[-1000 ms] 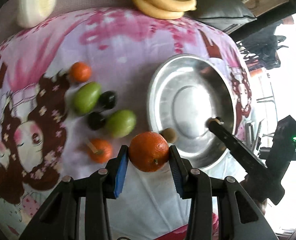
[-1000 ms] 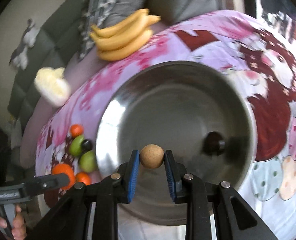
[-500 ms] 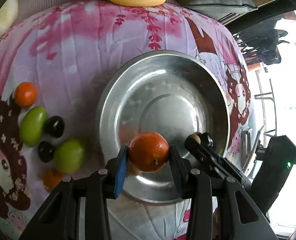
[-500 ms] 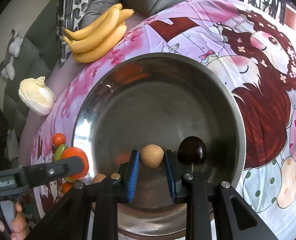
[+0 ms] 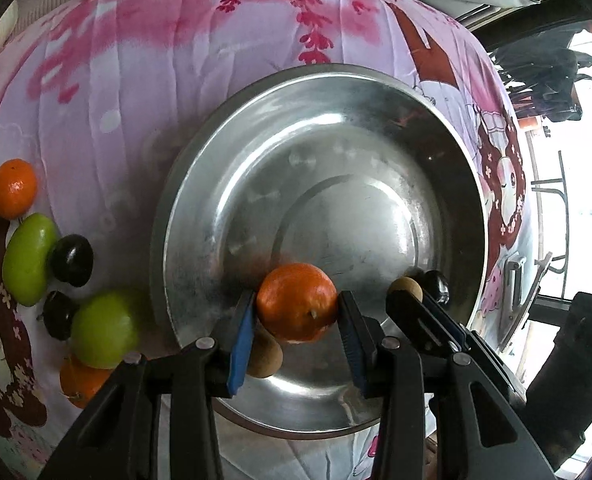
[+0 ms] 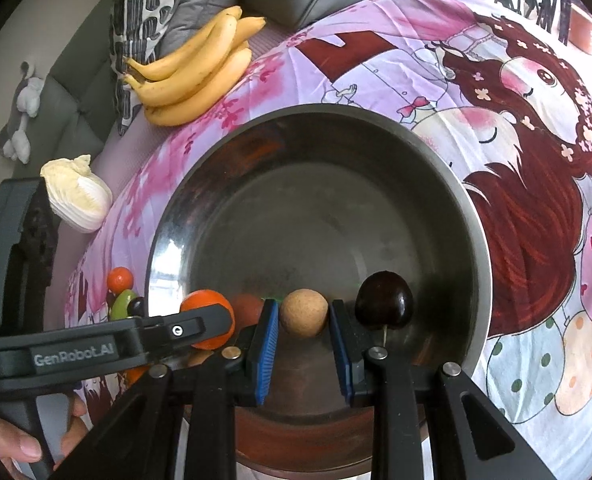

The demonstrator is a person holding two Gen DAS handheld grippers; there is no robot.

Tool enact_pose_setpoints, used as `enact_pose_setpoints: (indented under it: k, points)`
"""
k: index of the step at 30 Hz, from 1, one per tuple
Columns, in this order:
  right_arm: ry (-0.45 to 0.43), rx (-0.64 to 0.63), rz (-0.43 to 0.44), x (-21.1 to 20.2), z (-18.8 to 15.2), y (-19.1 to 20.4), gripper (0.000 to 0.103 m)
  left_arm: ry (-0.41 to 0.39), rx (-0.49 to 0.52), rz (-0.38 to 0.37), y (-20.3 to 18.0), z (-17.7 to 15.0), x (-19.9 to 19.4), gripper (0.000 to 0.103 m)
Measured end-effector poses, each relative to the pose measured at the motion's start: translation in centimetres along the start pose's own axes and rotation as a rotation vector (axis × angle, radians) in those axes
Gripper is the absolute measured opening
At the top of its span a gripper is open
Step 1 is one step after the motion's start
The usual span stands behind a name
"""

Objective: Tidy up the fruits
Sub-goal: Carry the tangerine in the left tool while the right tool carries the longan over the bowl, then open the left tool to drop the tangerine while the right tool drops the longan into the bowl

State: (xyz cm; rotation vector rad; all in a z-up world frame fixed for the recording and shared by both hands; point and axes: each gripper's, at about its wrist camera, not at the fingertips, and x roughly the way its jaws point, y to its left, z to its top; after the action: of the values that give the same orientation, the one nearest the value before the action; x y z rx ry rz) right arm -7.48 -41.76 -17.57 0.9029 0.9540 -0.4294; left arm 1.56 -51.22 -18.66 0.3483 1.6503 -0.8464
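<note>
Both pairs of jaws were clamped on fruit: your left gripper (image 5: 296, 320) on the orange (image 5: 296, 300), your right gripper (image 6: 303, 330) on the small tan ball-shaped fruit (image 6: 304, 312). Over the last second you had swung the orange from beside the loose fruit to low over the steel bowl (image 5: 232, 152), so I'd judge release was next. A dark plum (image 6: 384, 304) and a brown fruit (image 5: 266, 356) already lay inside, close under your jaws. Outside waited green fruits (image 5: 28, 256), another orange (image 5: 14, 188), dark plums (image 5: 72, 260) and bananas (image 6: 196, 76). Your grippers crowded the near rim.
</note>
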Motion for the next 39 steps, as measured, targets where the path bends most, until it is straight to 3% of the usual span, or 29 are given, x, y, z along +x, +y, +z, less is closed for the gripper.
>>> enact_pose_setpoints:
  k: [7,10,12,19,22,24,26,31,33,39]
  points:
    - [0.009,-0.005,-0.002,0.1,0.0,0.1,0.028,0.011,-0.023,-0.02,1.3,-0.4,-0.9,0.042]
    - [0.007,-0.006,-0.007,0.0,0.1,0.2,0.028,0.02,-0.019,-0.034,2.6,-2.1,-2.9,0.045]
    - [0.01,0.0,-0.012,0.0,0.2,0.2,0.028,0.014,-0.011,-0.036,2.5,-2.5,-3.6,0.05]
    - [0.014,-0.013,-0.028,0.0,0.2,0.2,0.03,0.0,0.011,-0.06,2.4,-3.9,-5.6,0.05]
    - [0.013,-0.026,-0.043,-0.2,0.1,0.5,0.038,-0.017,0.026,-0.066,2.5,-4.8,-6.9,0.056]
    - [0.011,-0.04,-0.043,-0.4,0.1,0.9,0.055,-0.042,0.035,-0.043,2.8,-5.5,-7.8,0.06]
    - [0.002,-0.062,-0.048,-0.6,0.0,1.4,0.061,-0.055,0.026,-0.045,3.8,-6.2,-8.7,0.061]
    - [0.006,-0.112,-0.056,-0.9,-0.6,2.7,0.067,-0.08,-0.016,0.0,7.5,-8.4,-10.8,0.063]
    - [0.008,-0.14,-0.069,-0.9,-1.0,3.4,0.07,-0.093,-0.038,0.033,9.3,-9.1,-11.4,0.07]
    - [0.018,-0.221,-0.083,-0.8,-2.2,5.5,0.079,-0.109,-0.117,0.1,13.9,-11.2,-11.9,0.076]
